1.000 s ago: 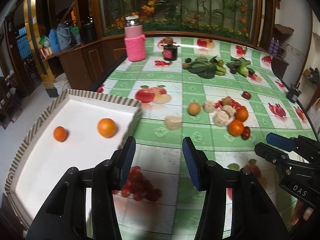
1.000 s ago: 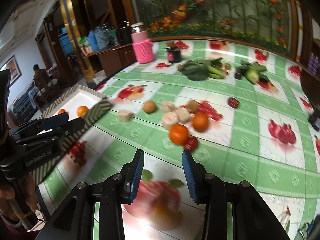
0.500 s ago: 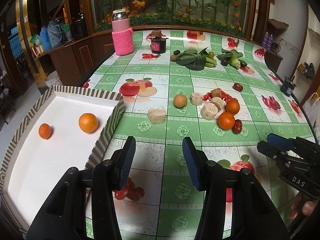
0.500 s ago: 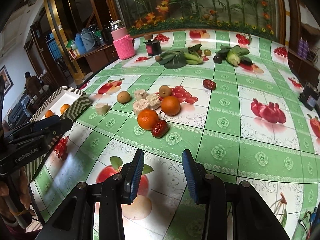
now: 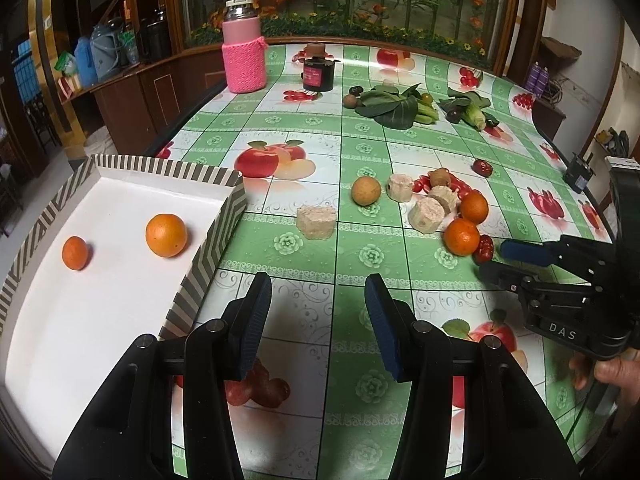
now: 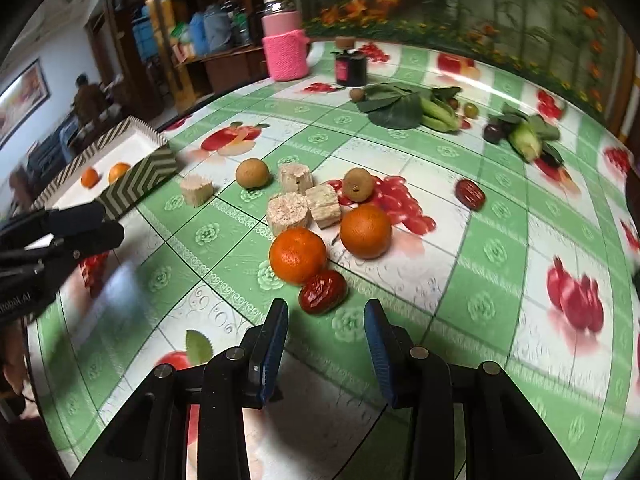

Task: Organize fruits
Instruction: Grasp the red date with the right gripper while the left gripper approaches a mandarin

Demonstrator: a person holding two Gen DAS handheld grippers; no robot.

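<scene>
A white tray (image 5: 120,288) with a striped rim (image 6: 140,176) lies at the table's left and holds a large orange (image 5: 166,235) and a small one (image 5: 75,253). Two more oranges (image 6: 297,255) (image 6: 365,231) sit mid-table among a red date (image 6: 322,292), brown round fruits (image 6: 252,173) and beige cut chunks (image 6: 287,213). My right gripper (image 6: 326,312) is open and empty, just short of the date. My left gripper (image 5: 318,292) is open and empty over bare tablecloth, right of the tray's corner.
Leafy greens (image 5: 394,106), corn (image 5: 474,114), a pink-sleeved jar (image 5: 244,62) and a dark jar (image 5: 318,72) stand at the far side. Another date (image 6: 470,194) lies to the right. A black device (image 5: 580,174) sits at the right edge. A person (image 6: 86,98) is in the background.
My right gripper has moved forward and down toward the nearest orange and date, which now look much closer. The left gripper has tilted a little; the tray appears lower and nearer.
</scene>
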